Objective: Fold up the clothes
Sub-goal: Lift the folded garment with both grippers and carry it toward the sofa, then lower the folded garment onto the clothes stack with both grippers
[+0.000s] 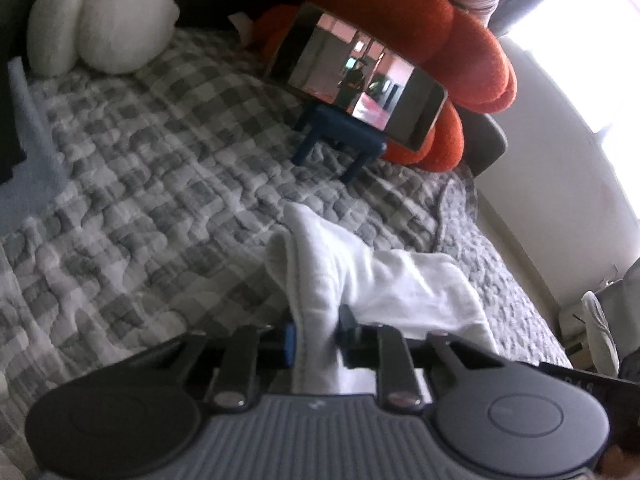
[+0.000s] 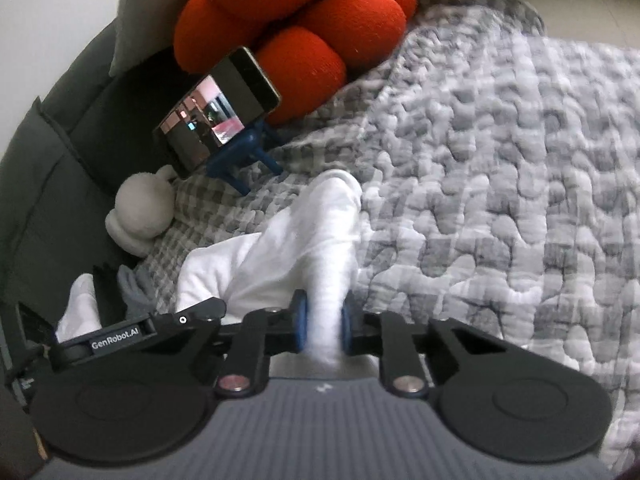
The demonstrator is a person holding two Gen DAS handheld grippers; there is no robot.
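A white garment [image 1: 360, 280] hangs bunched above a grey checked quilt [image 1: 140, 160]. My left gripper [image 1: 318, 334] is shut on one part of it, with cloth pinched between the blue pads. In the right wrist view the same white garment [image 2: 312, 232] stretches away from my right gripper [image 2: 324, 330], which is shut on another part of it. The left gripper's black body [image 2: 120, 338] shows at the lower left of the right wrist view, close by. The rest of the garment's shape is hidden in folds.
A phone [image 1: 360, 80] on a blue stand [image 1: 340, 144] sits on the quilt before an orange knot cushion [image 1: 440, 48]. White round pillows [image 1: 100, 24] lie at the far left. A white plush toy [image 2: 140, 212] and a grey cloth [image 2: 136, 288] lie beside the dark headboard [image 2: 48, 160].
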